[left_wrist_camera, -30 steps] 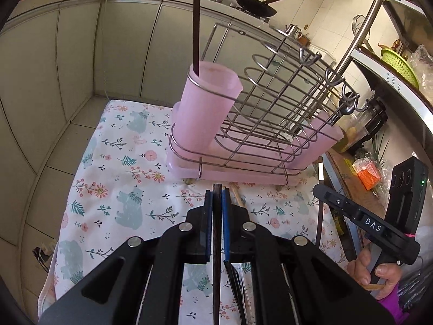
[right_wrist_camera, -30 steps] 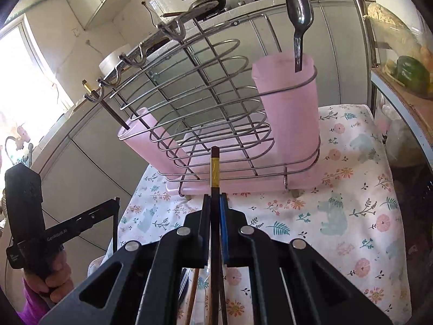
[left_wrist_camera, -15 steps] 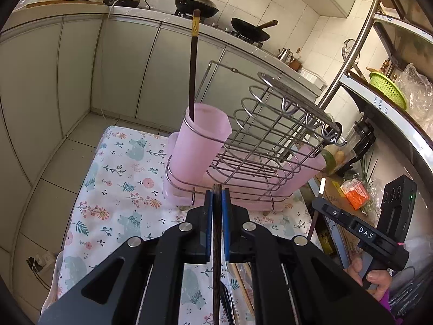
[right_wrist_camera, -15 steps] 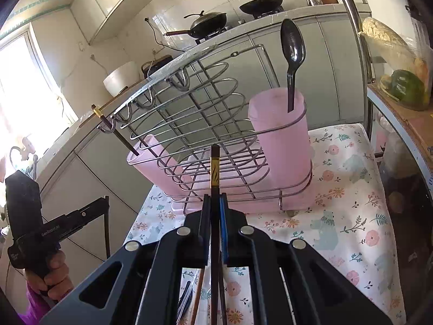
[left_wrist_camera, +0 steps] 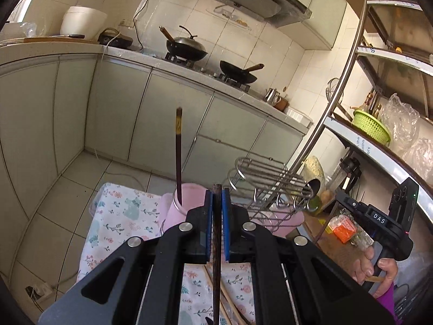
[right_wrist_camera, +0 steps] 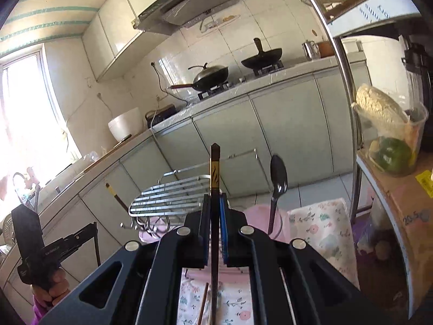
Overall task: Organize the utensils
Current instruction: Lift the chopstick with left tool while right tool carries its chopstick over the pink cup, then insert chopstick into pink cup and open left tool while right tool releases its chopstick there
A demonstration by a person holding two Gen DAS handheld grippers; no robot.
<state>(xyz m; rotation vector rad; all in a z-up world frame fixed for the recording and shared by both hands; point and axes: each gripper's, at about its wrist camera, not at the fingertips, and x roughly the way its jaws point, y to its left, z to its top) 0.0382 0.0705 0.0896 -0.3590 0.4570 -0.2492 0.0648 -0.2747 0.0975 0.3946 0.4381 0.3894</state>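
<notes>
My left gripper (left_wrist_camera: 216,189) is shut on a dark chopstick (left_wrist_camera: 216,257), held above and in front of the wire dish rack (left_wrist_camera: 268,173). A pink cup (left_wrist_camera: 186,203) on the rack's near end holds one upright dark chopstick (left_wrist_camera: 178,149). My right gripper (right_wrist_camera: 214,197) is shut on a dark chopstick with a gold band (right_wrist_camera: 214,173). In the right wrist view the rack (right_wrist_camera: 173,192) lies just beyond it, and a pink cup (right_wrist_camera: 259,212) holds a dark spoon (right_wrist_camera: 277,181). Loose chopsticks (left_wrist_camera: 227,298) lie on the floral cloth (left_wrist_camera: 121,216).
The right hand-held gripper shows in the left wrist view (left_wrist_camera: 379,222), and the left one in the right wrist view (right_wrist_camera: 40,246). A metal shelf post (left_wrist_camera: 333,108) rises at the right. Kitchen cabinets (left_wrist_camera: 162,113) with woks (left_wrist_camera: 186,48) stand behind.
Both grippers have risen and tilted up with their chopsticks. The rack and cups have dropped low in both views, and the counter and wall now fill the frames.
</notes>
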